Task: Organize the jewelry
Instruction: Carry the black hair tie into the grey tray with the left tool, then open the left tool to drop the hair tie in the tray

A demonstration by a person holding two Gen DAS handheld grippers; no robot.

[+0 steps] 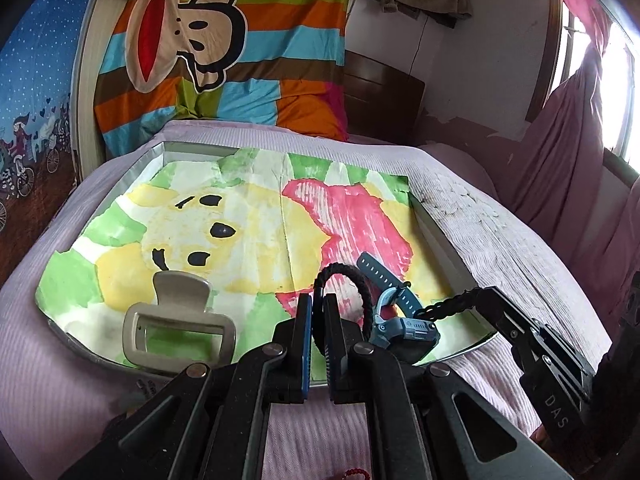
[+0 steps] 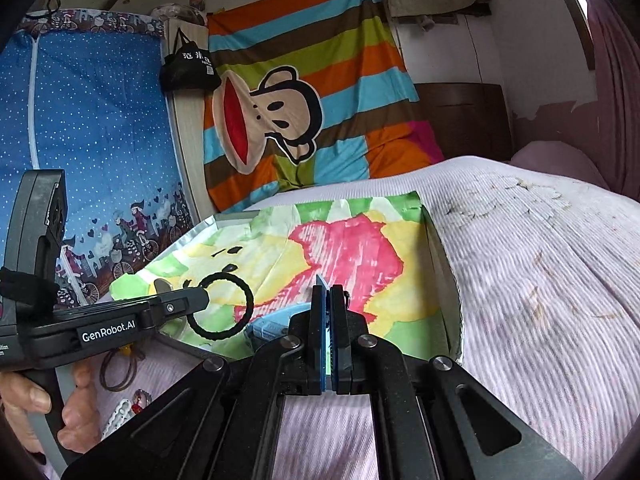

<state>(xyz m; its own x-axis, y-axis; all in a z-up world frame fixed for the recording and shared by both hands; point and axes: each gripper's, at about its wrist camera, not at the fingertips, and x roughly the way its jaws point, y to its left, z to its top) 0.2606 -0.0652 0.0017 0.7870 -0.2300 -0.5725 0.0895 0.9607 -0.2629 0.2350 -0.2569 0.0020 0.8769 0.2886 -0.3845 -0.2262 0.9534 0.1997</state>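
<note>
A shallow tray lined with a cartoon-bear paper lies on the pink bedspread. My left gripper is shut on a black braided ring bracelet and holds it over the tray's near edge; it also shows in the right wrist view. A blue watch lies in the tray beside it. A beige hair claw clip rests in the tray at the left. My right gripper is shut on a black chain at the tray's right edge; its fingers press together.
On the bedspread left of the tray lie a brown hair tie and a small white and red trinket. A red bead bracelet lies near me. A striped monkey blanket hangs behind.
</note>
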